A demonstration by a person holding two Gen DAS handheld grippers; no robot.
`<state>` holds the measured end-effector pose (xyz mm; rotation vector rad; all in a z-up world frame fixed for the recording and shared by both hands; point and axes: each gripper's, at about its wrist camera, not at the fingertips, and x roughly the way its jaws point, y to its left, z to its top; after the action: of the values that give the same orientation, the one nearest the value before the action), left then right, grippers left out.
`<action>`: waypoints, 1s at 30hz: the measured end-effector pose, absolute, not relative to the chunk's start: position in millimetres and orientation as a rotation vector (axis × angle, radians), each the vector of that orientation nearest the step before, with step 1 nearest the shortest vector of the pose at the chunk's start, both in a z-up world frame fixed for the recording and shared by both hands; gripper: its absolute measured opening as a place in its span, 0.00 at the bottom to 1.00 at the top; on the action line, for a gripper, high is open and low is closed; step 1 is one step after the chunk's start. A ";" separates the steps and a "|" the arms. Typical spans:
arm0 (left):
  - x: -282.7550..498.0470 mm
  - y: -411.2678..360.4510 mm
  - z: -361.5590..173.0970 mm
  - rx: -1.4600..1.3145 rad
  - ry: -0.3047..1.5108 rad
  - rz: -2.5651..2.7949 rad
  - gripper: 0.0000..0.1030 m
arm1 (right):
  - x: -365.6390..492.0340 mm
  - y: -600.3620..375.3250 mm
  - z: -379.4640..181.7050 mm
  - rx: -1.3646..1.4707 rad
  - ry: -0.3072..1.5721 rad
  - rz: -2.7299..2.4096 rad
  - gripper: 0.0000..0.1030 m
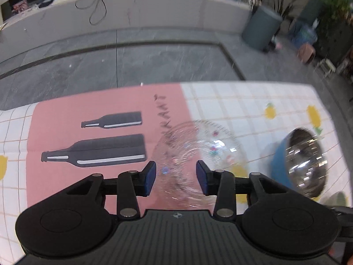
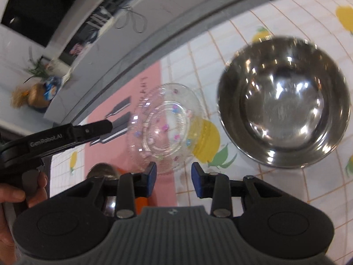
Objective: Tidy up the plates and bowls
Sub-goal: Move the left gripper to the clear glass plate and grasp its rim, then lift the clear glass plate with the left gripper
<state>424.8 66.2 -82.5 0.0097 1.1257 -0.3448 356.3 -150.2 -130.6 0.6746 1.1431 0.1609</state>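
Meanwhile, Both Grippers Hang Part-Open Over a Clear Glass Plate

Underneath everything, the table (image 1: 253, 101) wears a white grid cloth printed with yellow fruit, and a pink mat (image 1: 106, 101) showing two black bottle silhouettes lies across its left part. Beyond the far edge runs a grey stone floor (image 1: 132, 61), with a dark round bin (image 1: 261, 28) standing at the right, well apart from the table.

A steel bowl (image 2: 284, 101) with a blue outer wall stands upright on the cloth, empty and mirror-bright, to the right of the other dishes. Just beside it, a clear glass plate (image 2: 164, 128) with small coloured flecks sits half on the pink mat and half on the cloth, covering part of a yellow fruit print; the two dishes do not touch.

Nearer the camera, the left gripper (image 1: 176, 180) points steeply down over the plate's near rim, its blue-padded jaws partly apart with nothing clamped between them; the glass shows through the gap, blurred. Likewise, the right gripper (image 2: 174, 181) hovers at the plate's near edge, jaws partly open and holding nothing. A hand (image 2: 13, 198) grips the other tool's handle at the left of the right wrist view.

A small orange-and-steel object (image 2: 141, 203) peeks out beneath the right gripper, too hidden to identify.
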 end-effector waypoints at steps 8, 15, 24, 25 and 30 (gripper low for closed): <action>452.6 78.7 -113.1 0.009 1.182 -0.330 0.32 | 359.6 -147.5 -152.7 0.773 1.121 0.039 0.34; 463.6 78.7 -123.4 0.012 1.179 -0.342 0.32 | 361.6 -141.9 -155.3 0.762 1.081 -0.004 0.34; 468.7 68.5 -129.6 0.009 1.188 -0.366 0.23 | 367.1 -139.1 -161.0 0.761 1.071 -0.025 0.22; 467.6 66.9 -129.3 0.019 1.183 -0.363 0.23 | 368.1 -139.0 -162.4 0.761 1.071 -0.026 0.19; 462.8 62.3 -127.3 0.057 1.165 -0.358 0.20 | 374.9 -139.9 -166.5 0.771 1.086 -0.013 0.07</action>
<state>462.8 62.3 -127.3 0.0571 1.1652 -0.3577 374.9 -139.9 -166.5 0.7709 1.0860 -0.0132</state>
